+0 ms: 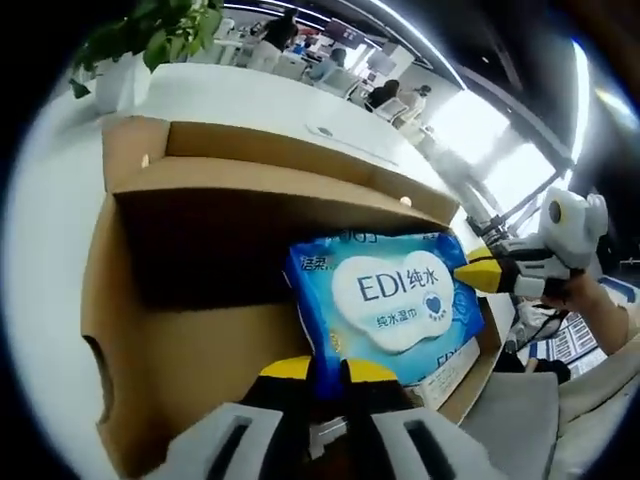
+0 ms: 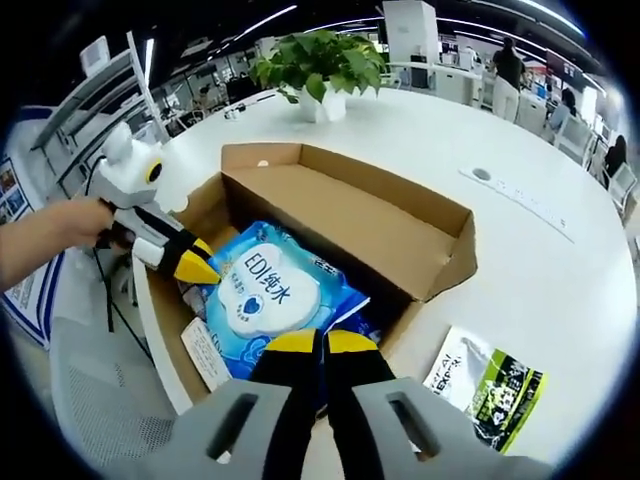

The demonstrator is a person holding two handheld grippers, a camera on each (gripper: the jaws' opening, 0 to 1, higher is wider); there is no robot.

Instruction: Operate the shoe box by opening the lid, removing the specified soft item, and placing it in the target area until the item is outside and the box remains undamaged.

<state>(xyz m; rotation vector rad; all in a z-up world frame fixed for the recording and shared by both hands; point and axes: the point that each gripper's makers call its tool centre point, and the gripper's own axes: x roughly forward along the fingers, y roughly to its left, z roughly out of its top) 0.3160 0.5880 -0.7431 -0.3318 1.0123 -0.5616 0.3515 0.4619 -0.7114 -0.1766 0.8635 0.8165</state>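
An open brown cardboard shoe box [image 1: 190, 340] [image 2: 390, 230] lies on a white table, its lid folded back. A blue pack of wet wipes [image 1: 390, 300] [image 2: 265, 290] stands tilted inside it. My left gripper [image 1: 328, 372] is shut on the pack's lower edge; in the right gripper view it comes in from the left [image 2: 192, 262], held by a hand. My right gripper [image 2: 320, 345] is shut on the pack's near corner, and in the left gripper view its yellow tips [image 1: 478, 275] meet the pack's right edge.
A white booklet [image 2: 205, 355] lies in the box beside the pack. A green and black packet [image 2: 495, 385] rests on the table [image 2: 520, 250] to the right of the box. A potted plant [image 2: 320, 65] [image 1: 150, 40] stands behind it. People stand far back.
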